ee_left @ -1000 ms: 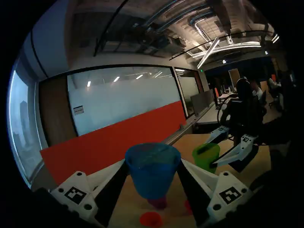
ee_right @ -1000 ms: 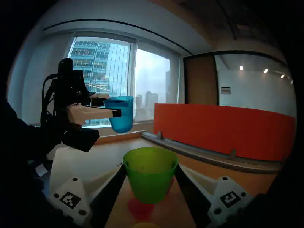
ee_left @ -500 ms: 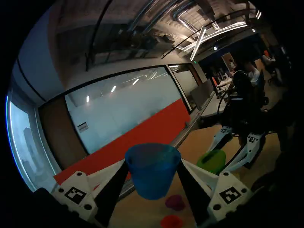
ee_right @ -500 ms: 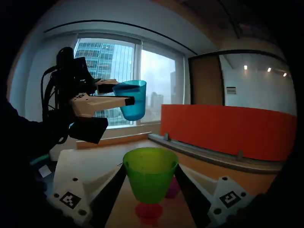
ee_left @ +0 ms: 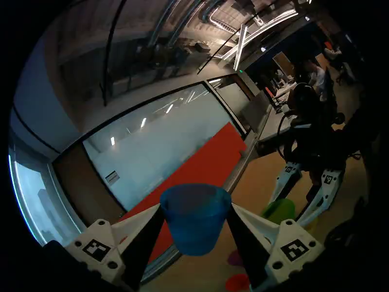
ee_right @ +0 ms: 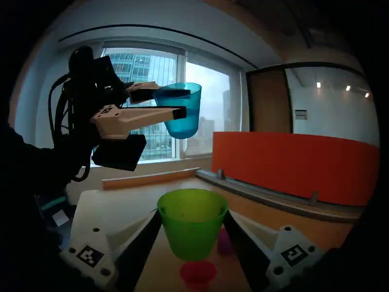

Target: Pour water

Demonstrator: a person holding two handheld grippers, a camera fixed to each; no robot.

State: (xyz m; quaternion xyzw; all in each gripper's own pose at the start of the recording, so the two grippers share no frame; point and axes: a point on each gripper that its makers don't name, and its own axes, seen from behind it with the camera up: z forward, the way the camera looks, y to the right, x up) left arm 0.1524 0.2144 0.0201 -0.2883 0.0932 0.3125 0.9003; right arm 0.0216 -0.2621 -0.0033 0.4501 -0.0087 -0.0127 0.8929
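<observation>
Risk: blue cup (ee_right: 182, 111) sits high and left of green cup (ee_right: 192, 221), not over its mouth. Tip it from here and water hits the wooden table (ee_right: 243, 207) or splashes from that height. Can't tell the water level. Left gripper (ee_left: 194, 210) is clamped on the blue cup, roughly upright, far. Right gripper (ee_right: 192, 214) is clamped on the green cup, low, upright, near.

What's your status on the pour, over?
Left claw shut on blue cup, held high. Right claw shut on green cup, lower. Nothing between cups.
</observation>
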